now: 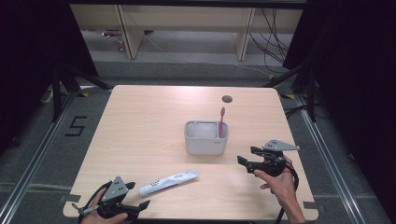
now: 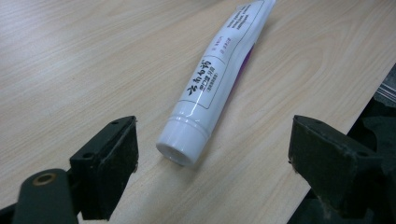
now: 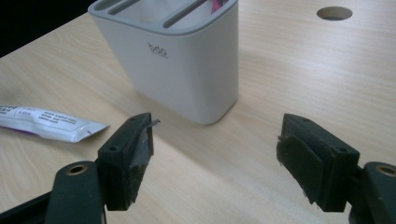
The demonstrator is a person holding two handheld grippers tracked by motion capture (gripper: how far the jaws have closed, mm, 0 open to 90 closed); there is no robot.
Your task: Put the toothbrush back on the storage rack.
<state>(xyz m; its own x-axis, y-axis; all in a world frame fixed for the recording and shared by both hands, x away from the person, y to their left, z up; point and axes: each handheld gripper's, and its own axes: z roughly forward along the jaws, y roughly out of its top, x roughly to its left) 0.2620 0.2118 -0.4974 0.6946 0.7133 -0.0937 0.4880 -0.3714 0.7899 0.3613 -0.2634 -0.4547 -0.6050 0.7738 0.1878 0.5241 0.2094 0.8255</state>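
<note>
Where wood shows: one toothpaste tube (image 1: 168, 182), one holder (image 1: 206, 137).

Your left tongs (image 1: 140, 205) are matte black, topped by a grey three-cornered plate dotted with small dark screws at about 10 o'clock from the tips. Your right tongs (image 1: 243, 164) match: black body, the same grey plate at 2 o'clock from the tips, and a black cable looping at 4 o'clock past your bare wrist. Close up, each jaw is a chunky black block faced with a worn, dark rubbery pad (image 3: 140, 154), frayed at one top corner. Small screw holes mark the blocks, and a brass-ringed hole (image 2: 45, 178) sits in the arm behind.
</note>
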